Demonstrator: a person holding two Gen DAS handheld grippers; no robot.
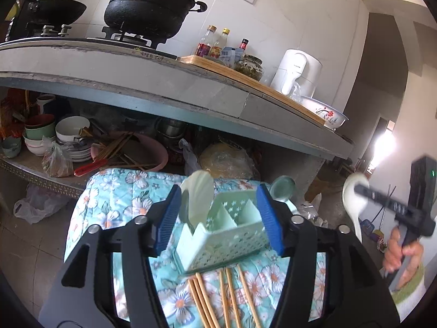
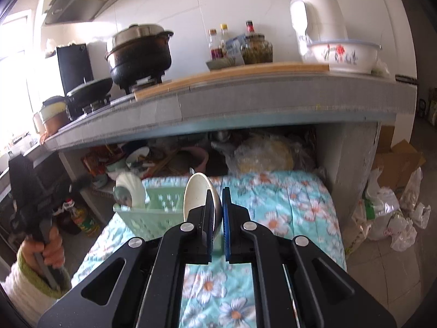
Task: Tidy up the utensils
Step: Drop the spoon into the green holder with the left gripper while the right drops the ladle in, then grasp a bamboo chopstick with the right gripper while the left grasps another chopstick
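A pale green slotted utensil basket point(image 1: 221, 237) stands on the floral cloth, with a white spoon point(image 1: 198, 195) and a metal spoon point(image 1: 282, 188) standing in it. My left gripper point(image 1: 218, 224) is open, its blue pads on either side of the basket, not clearly touching. Several wooden chopsticks point(image 1: 218, 298) lie on the cloth in front of the basket. My right gripper point(image 2: 217, 220) is shut on a white ceramic spoon point(image 2: 198, 194), held in the air to the right of the basket point(image 2: 153, 213); it also shows in the left wrist view point(image 1: 355, 202).
The cloth-covered surface point(image 2: 286, 207) sits before a concrete counter point(image 1: 164, 93) with pots, bottles, a kettle and a flowered bowl. The shelf below holds bowls, plates and loose chopsticks point(image 1: 114, 147). Plastic bags point(image 2: 390, 218) lie on the floor at right.
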